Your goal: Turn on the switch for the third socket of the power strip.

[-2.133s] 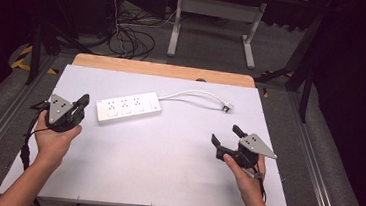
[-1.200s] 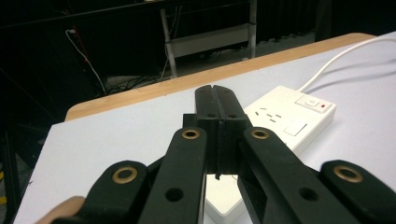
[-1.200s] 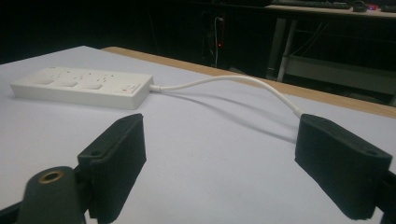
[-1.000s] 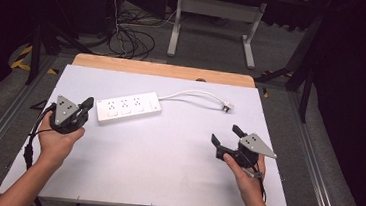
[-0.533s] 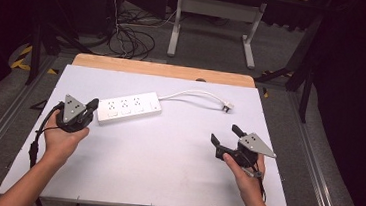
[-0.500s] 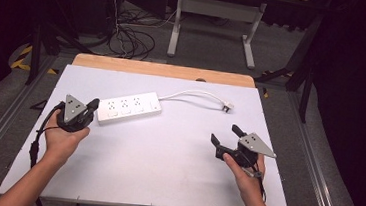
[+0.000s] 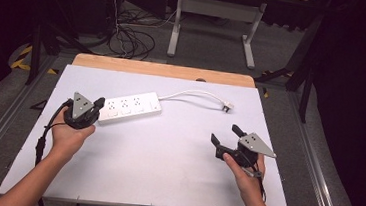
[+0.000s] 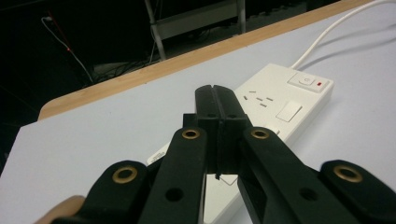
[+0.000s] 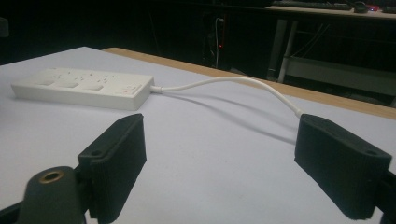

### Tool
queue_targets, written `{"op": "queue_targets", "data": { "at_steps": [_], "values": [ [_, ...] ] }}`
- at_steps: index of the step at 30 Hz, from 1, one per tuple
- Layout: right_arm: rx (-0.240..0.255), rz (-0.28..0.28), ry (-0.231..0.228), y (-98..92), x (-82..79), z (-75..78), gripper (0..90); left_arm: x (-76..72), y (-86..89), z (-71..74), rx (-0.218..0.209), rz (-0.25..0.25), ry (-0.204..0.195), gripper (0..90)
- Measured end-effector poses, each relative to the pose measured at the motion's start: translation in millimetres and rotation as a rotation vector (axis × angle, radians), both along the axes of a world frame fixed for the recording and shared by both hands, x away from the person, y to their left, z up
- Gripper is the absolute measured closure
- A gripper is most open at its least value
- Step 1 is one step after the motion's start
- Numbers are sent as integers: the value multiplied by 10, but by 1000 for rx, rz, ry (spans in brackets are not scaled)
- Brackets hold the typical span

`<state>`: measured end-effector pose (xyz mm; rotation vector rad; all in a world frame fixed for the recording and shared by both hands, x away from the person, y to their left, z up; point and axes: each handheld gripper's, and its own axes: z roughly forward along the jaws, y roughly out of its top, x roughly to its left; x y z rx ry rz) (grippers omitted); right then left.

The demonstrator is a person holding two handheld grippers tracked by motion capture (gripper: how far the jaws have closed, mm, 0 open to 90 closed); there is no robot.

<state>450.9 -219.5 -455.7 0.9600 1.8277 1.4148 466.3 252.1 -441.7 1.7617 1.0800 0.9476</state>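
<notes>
Left gripper (image 7: 96, 106), fingers closed on nothing, sits at the near-left end of the power strip (image 7: 129, 108), whose long axis runs right and slightly away; right gripper (image 7: 224, 134) gapes empty, well apart.

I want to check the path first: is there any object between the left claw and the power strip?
Nothing visible. The left claw, shut, is right at the near end of the power strip, over it in the left gripper view, with no object between. The cable runs off from the far end.
</notes>
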Motion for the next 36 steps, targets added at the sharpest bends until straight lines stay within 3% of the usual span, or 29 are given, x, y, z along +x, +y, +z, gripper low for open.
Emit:
{"op": "queue_targets", "data": {
  "at_steps": [10, 24, 36],
  "values": [
    [-2, -2, 1, -7, -4, 1, 169, 117, -161, -29, 16, -25, 22, 900],
    [-3, 1, 3, 0, 1, -3, 169, 173, -204, -40, 34, -35, 31, 900],
    [-3, 3, 3, 0, 1, -3, 170, 260, -237, -104, 60, -38, 84, 899]
  ]
}}
